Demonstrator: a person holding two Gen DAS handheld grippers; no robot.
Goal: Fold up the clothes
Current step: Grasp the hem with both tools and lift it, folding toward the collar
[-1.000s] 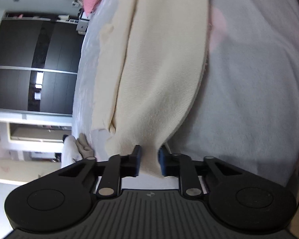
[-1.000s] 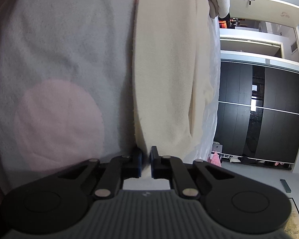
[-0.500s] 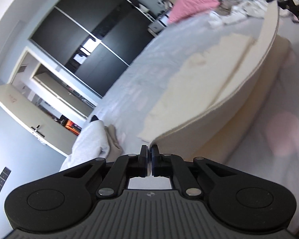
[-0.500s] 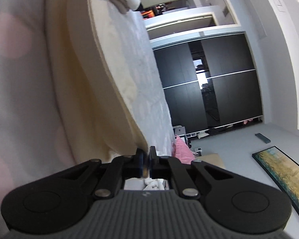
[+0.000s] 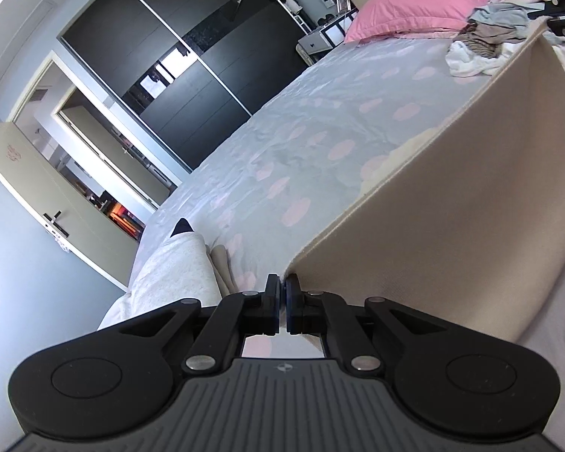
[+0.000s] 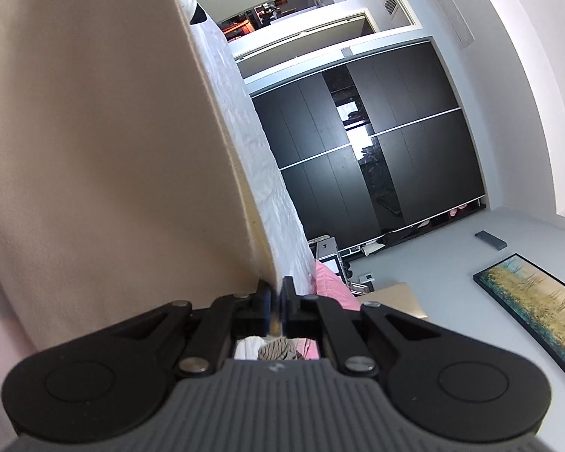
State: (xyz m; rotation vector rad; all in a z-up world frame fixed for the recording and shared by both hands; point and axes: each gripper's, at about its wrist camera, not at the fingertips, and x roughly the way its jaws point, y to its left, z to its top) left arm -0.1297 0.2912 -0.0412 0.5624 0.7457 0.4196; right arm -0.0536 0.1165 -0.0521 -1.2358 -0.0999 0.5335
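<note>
A cream garment is stretched taut above the bed between my two grippers. My left gripper is shut on one corner of its edge. My right gripper is shut on the other corner; there the cloth fills the left of the view. The right gripper's fingers show at the far end of the cloth in the left wrist view. The garment's lower part hangs down to the bed.
The bed's white sheet with pink dots lies under the cloth. A pink pillow and a heap of clothes sit at the head. Folded pale items lie at the near corner. A black wardrobe stands beside the bed.
Both grippers have lifted the cream garment off the bed and raised its edge, so it now hangs taut between them. The views swung from looking down at the bed to looking across the room.
</note>
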